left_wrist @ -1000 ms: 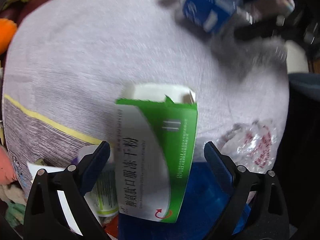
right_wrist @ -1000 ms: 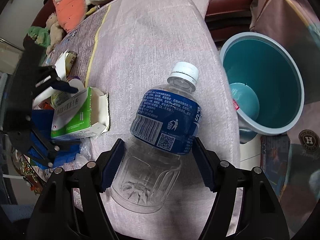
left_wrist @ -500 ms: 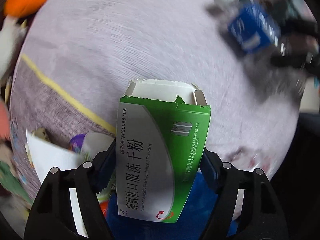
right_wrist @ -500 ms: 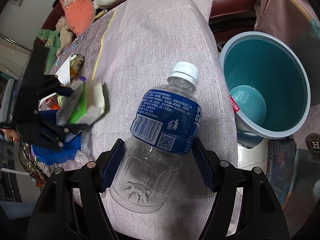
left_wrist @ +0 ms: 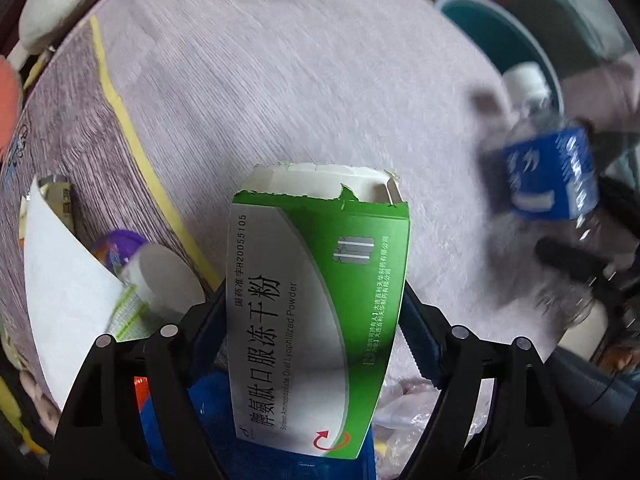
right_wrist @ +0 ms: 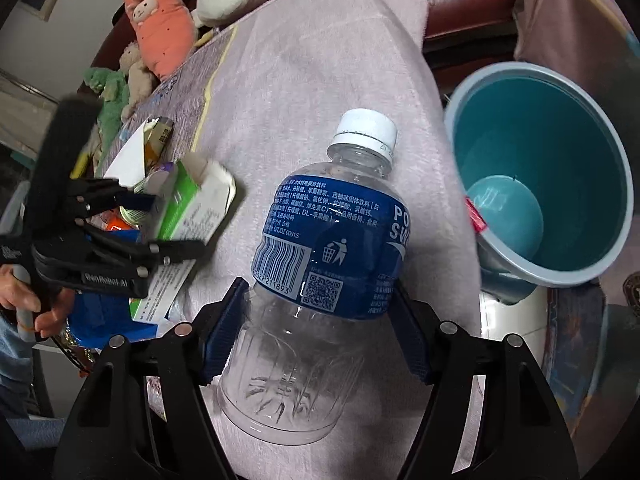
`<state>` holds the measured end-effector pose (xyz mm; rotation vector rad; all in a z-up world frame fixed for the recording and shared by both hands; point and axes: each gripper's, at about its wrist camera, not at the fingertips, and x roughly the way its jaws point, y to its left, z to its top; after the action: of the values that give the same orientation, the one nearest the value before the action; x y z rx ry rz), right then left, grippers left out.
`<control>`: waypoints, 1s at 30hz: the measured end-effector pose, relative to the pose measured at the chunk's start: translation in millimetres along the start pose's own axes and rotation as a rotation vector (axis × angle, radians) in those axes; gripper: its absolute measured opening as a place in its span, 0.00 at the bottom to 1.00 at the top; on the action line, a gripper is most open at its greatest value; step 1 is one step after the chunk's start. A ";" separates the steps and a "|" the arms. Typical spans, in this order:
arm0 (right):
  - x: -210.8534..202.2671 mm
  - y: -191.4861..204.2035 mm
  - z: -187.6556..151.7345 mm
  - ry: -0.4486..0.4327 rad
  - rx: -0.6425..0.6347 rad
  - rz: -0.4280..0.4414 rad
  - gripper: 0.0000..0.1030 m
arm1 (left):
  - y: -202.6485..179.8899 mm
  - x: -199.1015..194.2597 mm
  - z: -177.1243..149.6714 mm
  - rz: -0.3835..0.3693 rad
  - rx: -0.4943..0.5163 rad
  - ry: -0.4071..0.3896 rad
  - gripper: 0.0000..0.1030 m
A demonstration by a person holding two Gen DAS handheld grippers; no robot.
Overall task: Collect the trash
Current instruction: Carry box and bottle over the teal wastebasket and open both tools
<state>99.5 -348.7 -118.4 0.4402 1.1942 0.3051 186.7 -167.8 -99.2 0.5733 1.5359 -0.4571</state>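
Note:
My left gripper (left_wrist: pixel 314 312) is shut on a green and white medicine box (left_wrist: pixel 316 312) with a torn open top, held above the pale cloth-covered table (left_wrist: pixel 280 80). The box (right_wrist: pixel 188 204) and left gripper (right_wrist: pixel 160 224) also show at the left of the right wrist view. My right gripper (right_wrist: pixel 320 316) is shut on an empty clear plastic bottle (right_wrist: pixel 320 272) with a blue label and white cap, held above the table's right edge. The bottle (left_wrist: pixel 548 168) shows blurred at the right of the left wrist view. A teal trash bin (right_wrist: pixel 560 160) stands on the floor right of the table.
More litter lies at the table's left end: a white paper sheet (left_wrist: pixel 64 280), a small white-capped bottle (left_wrist: pixel 152 276), a blue packet (right_wrist: pixel 100 316) and crumpled clear plastic (left_wrist: pixel 416 408). Plush toys (right_wrist: pixel 160 32) sit at the far end. A dark red sofa (right_wrist: pixel 472 0) stands behind.
My left gripper has closed on the medicine box and lifted it off the table, turning toward the bin. My right gripper still holds the bottle and has shifted slightly toward the bin.

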 end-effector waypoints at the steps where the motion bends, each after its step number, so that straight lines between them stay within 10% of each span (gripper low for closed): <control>1: -0.8 -2.2 -0.6 -0.001 0.005 -0.001 0.64 | -1.7 2.8 0.1 0.015 0.004 0.018 0.78; 6: -3.1 -9.2 -2.1 -0.002 0.019 0.009 0.64 | 14.2 20.0 3.3 0.035 -0.001 0.067 0.77; 16: -32.0 -15.5 4.4 -0.097 0.053 0.027 0.64 | 8.3 -40.7 16.6 0.020 -0.027 -0.172 0.73; 30: -131.8 -112.4 16.1 -0.334 0.262 -0.166 0.64 | -87.6 -94.6 86.5 -0.236 -0.064 -0.415 0.74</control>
<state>69.2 -509.5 -59.4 0.5902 0.9373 -0.0699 202.0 -296.9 -14.4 0.2267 1.2159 -0.6606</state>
